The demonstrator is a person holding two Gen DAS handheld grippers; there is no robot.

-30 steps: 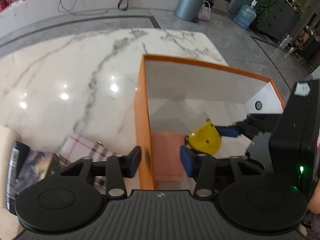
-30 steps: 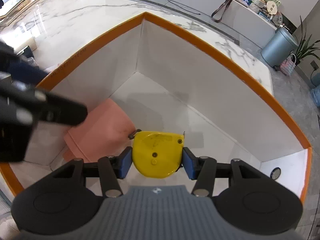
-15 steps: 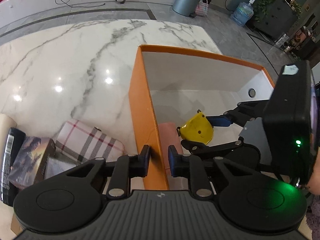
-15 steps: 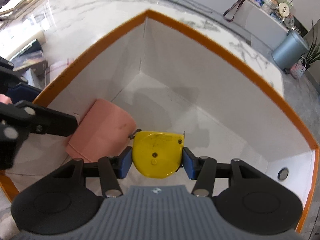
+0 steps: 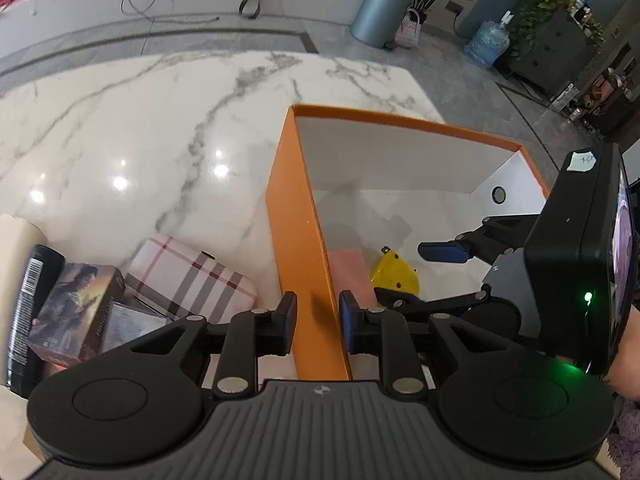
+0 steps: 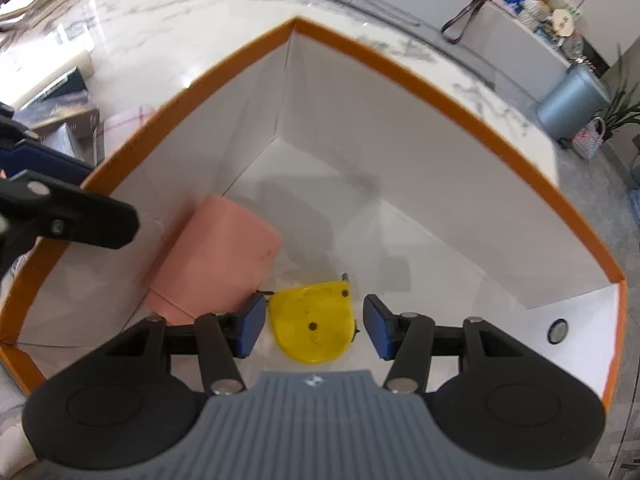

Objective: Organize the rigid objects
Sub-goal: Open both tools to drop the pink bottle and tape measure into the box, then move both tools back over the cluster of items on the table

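L gripper (image 5: 318, 320) is clenching the near wall of the box (image 5: 296, 220), one pad outside and one inside, pointing steeply down. R gripper (image 6: 314, 322) is hanging inside the box, jaws released. The yellow case (image 6: 312, 320) is lying flat on the box floor right betw. the pads: the pad on the pink side is almost touching it, w/ a clear gap at the other.

Key relation: the case is sitting straight ahead of the R gripper and well in from the wall the L is holding, so R is the nearer hand. Its wide axis is running pad to pad, rounded end toward the wrist, flat end w/ a small hook pointing away. A pink block (image 6: 216, 252) is lying just beside it, toward the L wall. Looks placed; R prob. needs a straight lift out w/o snagging either.

Box is sitting on a glossy marble table (image 5: 140, 140). Outside the L wall, a plaid pouch (image 5: 188, 276) and a card box (image 5: 76, 308) are waiting. Room behind: grey floor, a bin (image 5: 384, 8), plants.
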